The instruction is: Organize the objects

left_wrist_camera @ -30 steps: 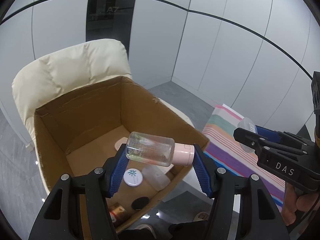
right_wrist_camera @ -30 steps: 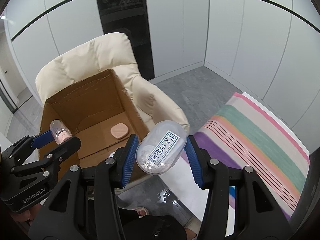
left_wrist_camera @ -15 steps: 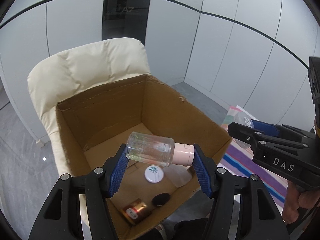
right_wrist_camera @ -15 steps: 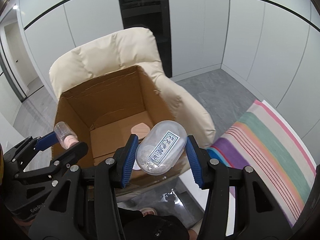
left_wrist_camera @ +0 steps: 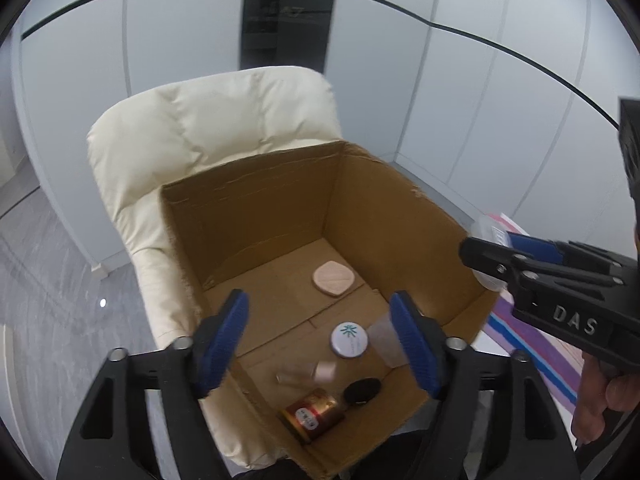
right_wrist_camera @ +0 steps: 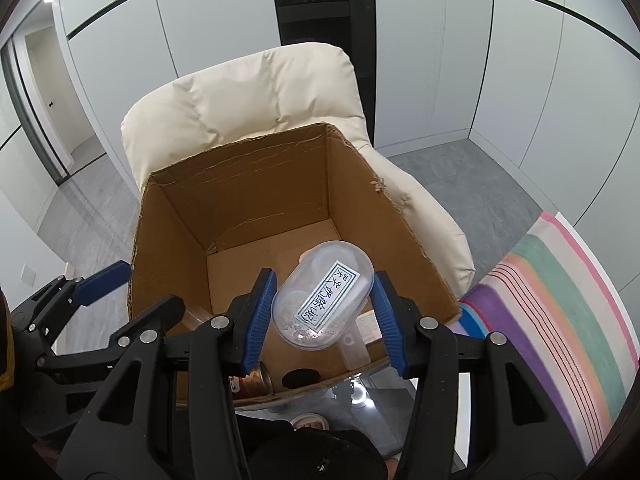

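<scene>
Between the right gripper's (right_wrist_camera: 324, 312) blue pads sits a clear labelled tub (right_wrist_camera: 323, 300), clamped and tilted above the box (right_wrist_camera: 280, 168). Beside it the left gripper (left_wrist_camera: 320, 340) gapes wide with nothing in it over the box floor, where a blurred bottle (left_wrist_camera: 308, 372), a can (left_wrist_camera: 314, 414), a white lid (left_wrist_camera: 349, 340) and a pink pad (left_wrist_camera: 333, 278) lie. Behind the box rises a cream chair (left_wrist_camera: 224, 120).

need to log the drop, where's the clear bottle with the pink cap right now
In the left wrist view the clear bottle appears blurred low inside the cardboard box, near its front, between the white round lid and the gold can, below the open left hand-held gripper.
</scene>
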`<state>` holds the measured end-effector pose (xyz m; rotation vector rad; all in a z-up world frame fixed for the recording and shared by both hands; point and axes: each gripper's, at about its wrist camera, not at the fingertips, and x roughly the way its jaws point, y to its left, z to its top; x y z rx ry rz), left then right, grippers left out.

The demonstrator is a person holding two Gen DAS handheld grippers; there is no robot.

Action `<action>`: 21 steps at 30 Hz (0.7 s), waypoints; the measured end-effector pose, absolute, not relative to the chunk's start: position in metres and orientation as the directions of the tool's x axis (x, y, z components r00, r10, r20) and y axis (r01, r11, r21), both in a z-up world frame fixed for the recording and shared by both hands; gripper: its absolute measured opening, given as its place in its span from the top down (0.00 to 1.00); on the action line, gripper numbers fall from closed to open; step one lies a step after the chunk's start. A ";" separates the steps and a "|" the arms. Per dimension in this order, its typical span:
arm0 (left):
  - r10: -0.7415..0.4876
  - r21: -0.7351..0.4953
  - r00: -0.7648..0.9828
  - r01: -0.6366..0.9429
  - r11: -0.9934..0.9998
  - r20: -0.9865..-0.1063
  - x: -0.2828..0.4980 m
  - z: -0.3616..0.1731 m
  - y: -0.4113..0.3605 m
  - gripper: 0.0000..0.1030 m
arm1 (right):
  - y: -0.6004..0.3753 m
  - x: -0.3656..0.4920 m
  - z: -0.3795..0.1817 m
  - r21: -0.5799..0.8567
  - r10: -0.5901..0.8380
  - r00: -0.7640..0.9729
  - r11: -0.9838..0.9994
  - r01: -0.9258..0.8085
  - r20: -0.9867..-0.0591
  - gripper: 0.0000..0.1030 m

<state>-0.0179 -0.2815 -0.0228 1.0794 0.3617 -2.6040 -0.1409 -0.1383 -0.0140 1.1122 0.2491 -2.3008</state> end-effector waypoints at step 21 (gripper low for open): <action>-0.237 -0.085 -0.671 0.410 -0.908 -0.703 -0.039 -0.020 -0.270 0.00 | -0.090 -0.158 -0.009 0.045 -0.298 -0.586 -0.913 0.406 -0.753 0.00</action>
